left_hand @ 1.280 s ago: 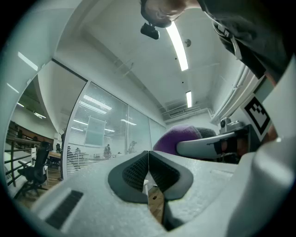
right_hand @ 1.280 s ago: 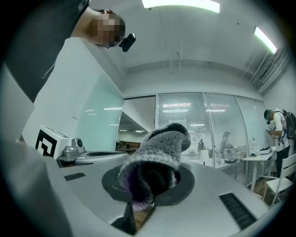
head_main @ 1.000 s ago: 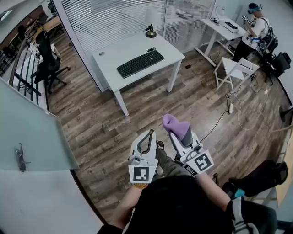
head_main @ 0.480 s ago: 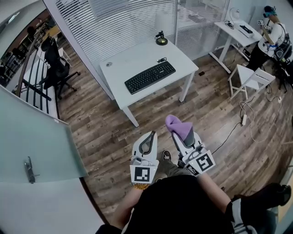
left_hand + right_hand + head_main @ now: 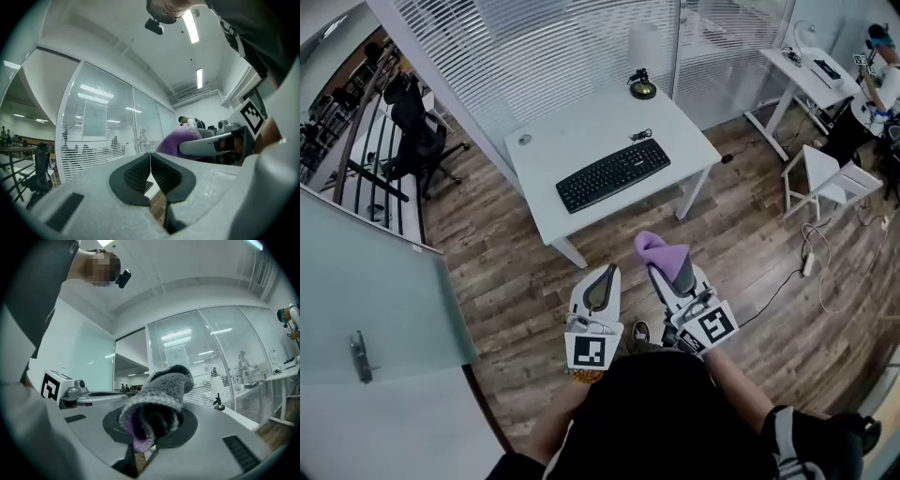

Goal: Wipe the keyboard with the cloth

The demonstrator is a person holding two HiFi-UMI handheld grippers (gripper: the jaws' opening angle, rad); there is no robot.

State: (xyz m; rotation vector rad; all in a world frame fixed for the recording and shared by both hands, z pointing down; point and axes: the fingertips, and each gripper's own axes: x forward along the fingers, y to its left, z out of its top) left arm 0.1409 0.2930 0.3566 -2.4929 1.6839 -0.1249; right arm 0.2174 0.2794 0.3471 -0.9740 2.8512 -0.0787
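Note:
A black keyboard (image 5: 613, 174) lies on a white desk (image 5: 567, 131) some way ahead of me. My right gripper (image 5: 672, 269) is shut on a purple and grey fuzzy cloth (image 5: 661, 253), which sticks up from between its jaws; the cloth (image 5: 157, 401) fills the middle of the right gripper view. My left gripper (image 5: 600, 287) is shut with nothing between its black pads (image 5: 161, 177). Both grippers are held level at waist height over the wooden floor, short of the desk's near edge. In the left gripper view the cloth (image 5: 180, 140) shows at the right.
A small black and brass lamp (image 5: 641, 86) and a cable (image 5: 639, 136) stand at the desk's far side. Glass walls with blinds (image 5: 544, 47) rise behind it. A black chair (image 5: 412, 127) sits at left, a white chair (image 5: 830, 178) and a second desk (image 5: 806, 70) at right.
Both grippers and I have moved forward toward the desk, which has come nearer and shifted right in view. The cloth stays gripped in the right gripper; the left stays shut.

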